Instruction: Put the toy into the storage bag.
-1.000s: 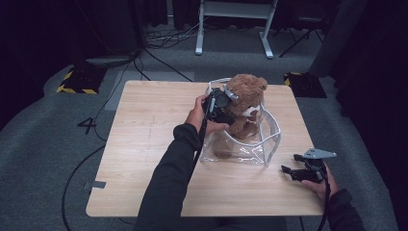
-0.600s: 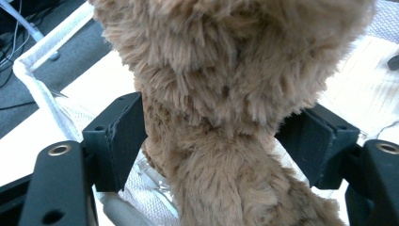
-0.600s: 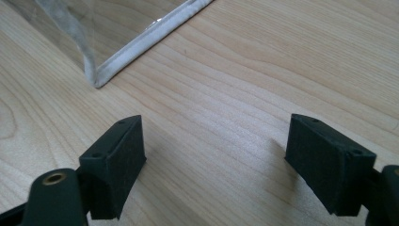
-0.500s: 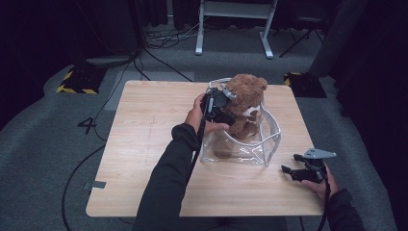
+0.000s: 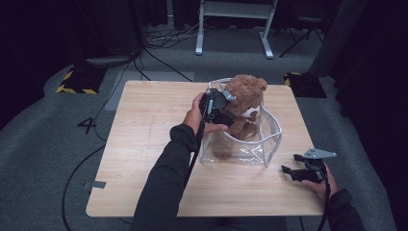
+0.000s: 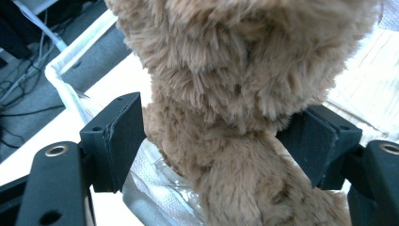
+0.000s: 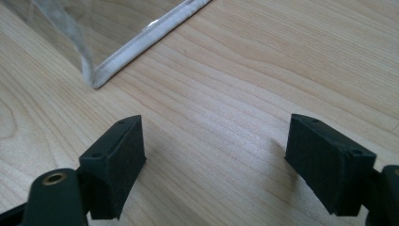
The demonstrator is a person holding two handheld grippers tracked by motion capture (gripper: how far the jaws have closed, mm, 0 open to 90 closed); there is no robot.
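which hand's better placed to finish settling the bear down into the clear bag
Left, probably. The left gripper is at the teddy bear, its jaws just opened around the bear's neck, right over the clear bag. The right gripper sits open over bare table, beside the bag.

dark studio lab, black curtains [image 5: 43, 29], floor cables [image 5: 159, 43], hazard tape [image 5: 72, 86]

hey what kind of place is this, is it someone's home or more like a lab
Probably a lab or studio: dark curtains surround a lone wooden table, cables trail over grey carpet, and yellow-black hazard tape marks the floor.
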